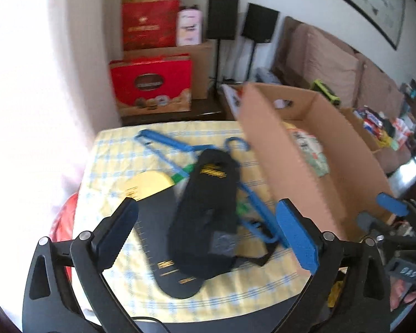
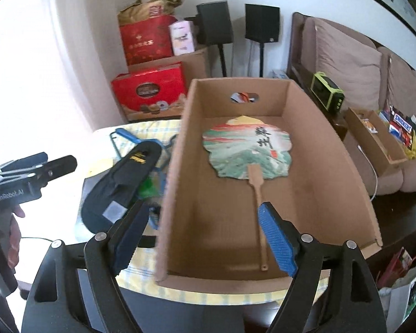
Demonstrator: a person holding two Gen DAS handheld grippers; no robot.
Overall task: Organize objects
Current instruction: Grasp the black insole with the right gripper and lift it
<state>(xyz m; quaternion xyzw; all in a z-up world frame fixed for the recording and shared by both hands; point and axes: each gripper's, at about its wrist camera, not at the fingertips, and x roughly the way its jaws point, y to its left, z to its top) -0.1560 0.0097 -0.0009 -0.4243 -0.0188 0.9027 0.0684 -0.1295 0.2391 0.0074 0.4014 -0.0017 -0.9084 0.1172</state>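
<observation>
Leftmost, well to the left of the cardboard box (image 2: pixel 263 194), left hand-held gripper (image 1: pixel 208 238) poised over the bench (image 1: pixel 119 149) with jaws spread wide and nothing between them, probably to straddle whatever gets picked next. Directly beneath, left of the box: a black slipper (image 1: pixel 205 211) lying across a flat black insole (image 1: pixel 163 252), a yellow disc (image 1: pixel 144 186) peeking out beside it, and blue hangers (image 1: pixel 166 144) tangled under the pile, all unsorted and likely waiting for the box. Box itself set on the bench's right part with its open top up, presumably as the collecting bin. Inside it, flat on the floor, a painted fan (image 2: pixel 246 149), handle toward the near wall. Above the box's near end, right hand-held gripper (image 2: pixel 205 236) open too, pads clear of the fan handle and gripping nothing, which suggests a finished drop.
</observation>
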